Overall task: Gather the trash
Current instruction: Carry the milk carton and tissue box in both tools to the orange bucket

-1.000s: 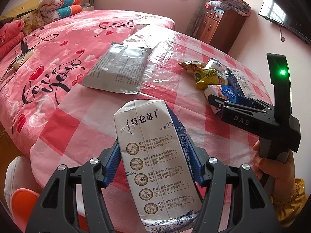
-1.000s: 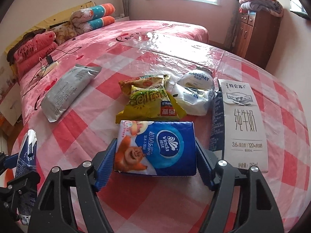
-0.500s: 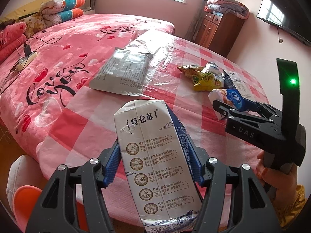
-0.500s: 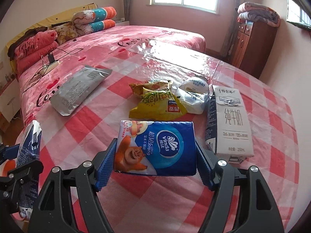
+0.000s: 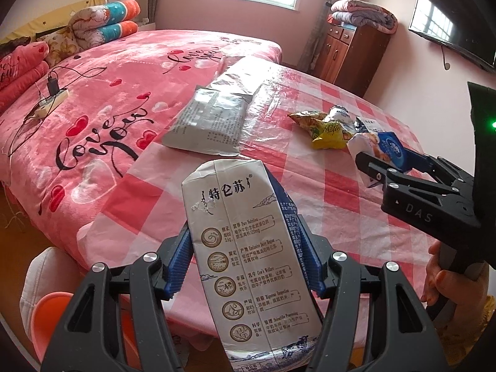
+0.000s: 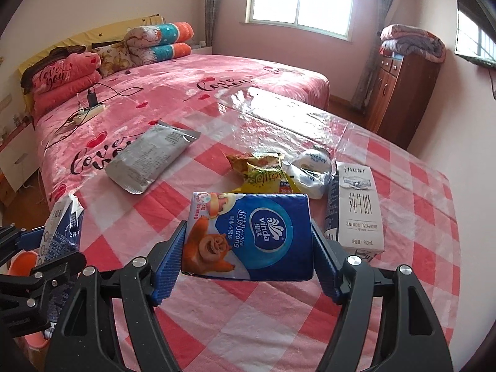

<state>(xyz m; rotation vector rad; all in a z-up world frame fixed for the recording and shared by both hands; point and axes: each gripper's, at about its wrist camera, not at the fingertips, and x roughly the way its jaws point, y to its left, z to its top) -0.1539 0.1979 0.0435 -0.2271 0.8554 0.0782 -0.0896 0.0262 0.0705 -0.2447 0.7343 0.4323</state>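
The checked tablecloth (image 6: 403, 192) ends in a curved near edge, and past its left edge lies the pink bed (image 5: 102, 99), with a power strip (image 5: 51, 102) and its cable on the blanket well away from the trash. The middle of the cloth in front of both grippers is bare; the right side of the cloth beyond the upright-printed milk box (image 6: 356, 207) is also bare (that box lies flat, just right of the other wrappers). A wooden cabinet (image 6: 403, 93) stands against the far wall, well apart from the table.

The left gripper (image 5: 245, 257) is clamped on a flattened milk carton (image 5: 248, 248), its blue pads pressing both long sides; the carton sticks out forward past the fingertips and hangs above the near table edge. The right gripper (image 6: 248, 248) grips a blue tissue pack (image 6: 248, 235), pads pressing its left and right ends, the pack lifted clear of the cloth.

On the cloth lie a silver bag (image 6: 152, 158) near the left edge, a yellow snack bag (image 6: 263, 173) at the centre, and a white pouch (image 6: 311, 170) touching it. An orange bin (image 5: 52, 319) shows below the table edge at lower left.
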